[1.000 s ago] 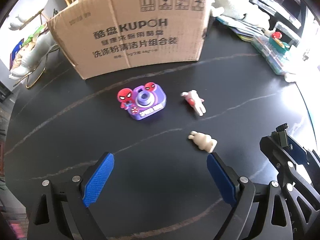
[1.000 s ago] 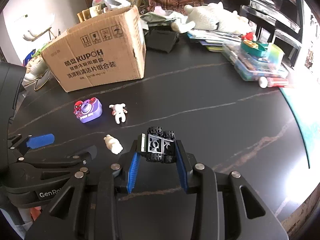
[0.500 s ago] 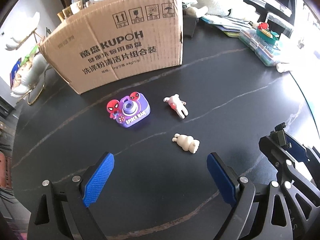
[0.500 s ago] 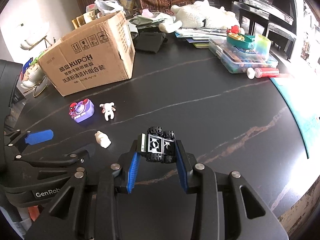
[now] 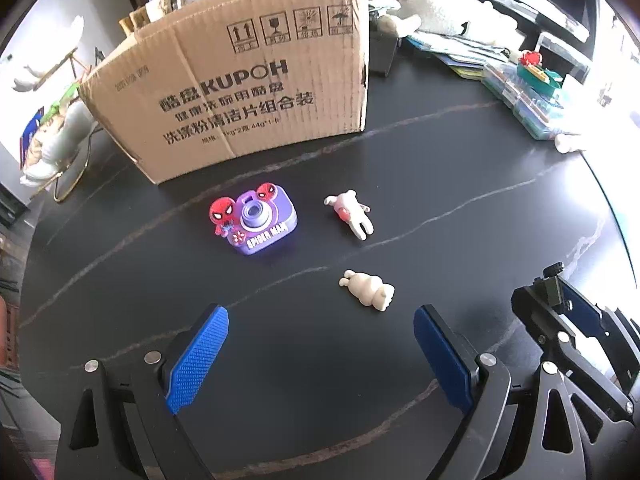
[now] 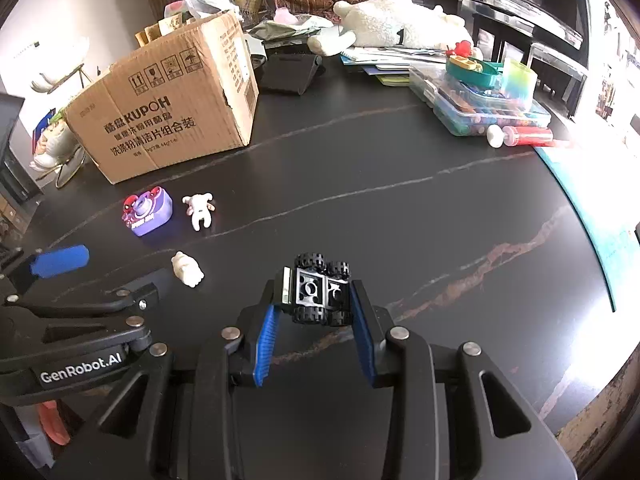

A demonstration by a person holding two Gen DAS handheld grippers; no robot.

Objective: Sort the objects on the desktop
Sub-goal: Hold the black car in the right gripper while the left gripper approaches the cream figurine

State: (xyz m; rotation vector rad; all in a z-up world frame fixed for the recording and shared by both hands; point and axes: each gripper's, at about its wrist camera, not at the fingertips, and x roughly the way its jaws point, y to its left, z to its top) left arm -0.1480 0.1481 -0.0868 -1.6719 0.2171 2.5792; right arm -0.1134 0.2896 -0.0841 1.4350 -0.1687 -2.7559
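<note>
Your right gripper (image 6: 316, 300) is clamped on a small black four-wheeled brick car chassis (image 6: 320, 294), studs up, held above the dark marbled table (image 6: 400, 208); your left gripper (image 5: 320, 356) is spread wide, empty

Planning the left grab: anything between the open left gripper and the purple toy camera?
Bare dark tabletop between left gripper and purple toy camera, per left wrist view.

The right gripper (image 6: 316, 296) clamps a black wheeled toy block (image 6: 320, 294) above the dark table (image 6: 400, 220).
</note>
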